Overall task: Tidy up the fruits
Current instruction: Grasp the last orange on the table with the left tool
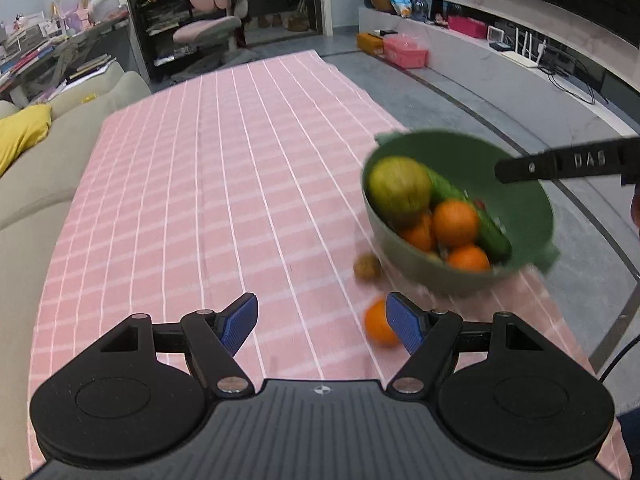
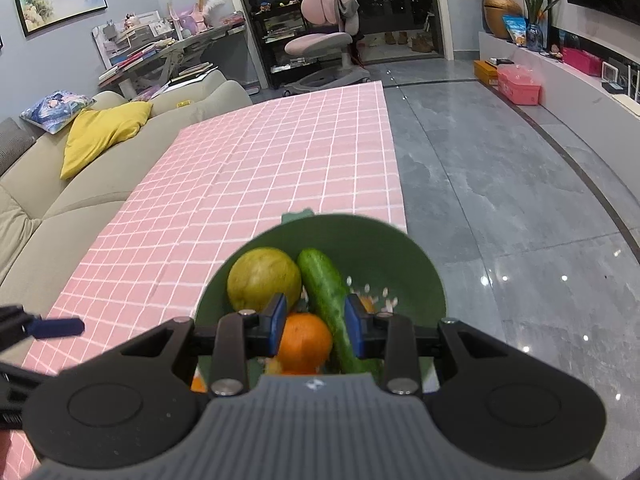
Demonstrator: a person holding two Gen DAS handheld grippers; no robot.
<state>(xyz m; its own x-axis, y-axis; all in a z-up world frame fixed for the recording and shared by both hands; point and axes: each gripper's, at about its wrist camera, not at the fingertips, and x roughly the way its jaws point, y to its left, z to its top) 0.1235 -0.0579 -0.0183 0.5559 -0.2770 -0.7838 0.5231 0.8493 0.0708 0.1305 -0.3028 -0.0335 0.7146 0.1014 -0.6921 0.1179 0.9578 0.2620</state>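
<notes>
In the left wrist view the green bowl (image 1: 460,216) hangs tilted at the right of the frame over the pink checked counter (image 1: 200,184), gripped at its near rim by the right hand-held gripper (image 2: 316,330), whose arm reads "DAS" (image 1: 590,160). The bowl carries oranges (image 1: 455,222), a cucumber (image 2: 328,300) and a yellow-green fruit (image 2: 264,280), perhaps a pomelo. The left hand-held gripper (image 1: 320,324) stands wide and empty at the bottom centre, one loose orange (image 1: 378,326) behind its right pad, a blurred brown lump (image 1: 367,266) just above

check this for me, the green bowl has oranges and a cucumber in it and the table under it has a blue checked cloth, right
Not quite: the cloth is pink checked, not blue, as the right wrist view shows plainly. The rest holds: the green bowl has oranges and a cucumber in it.
</notes>
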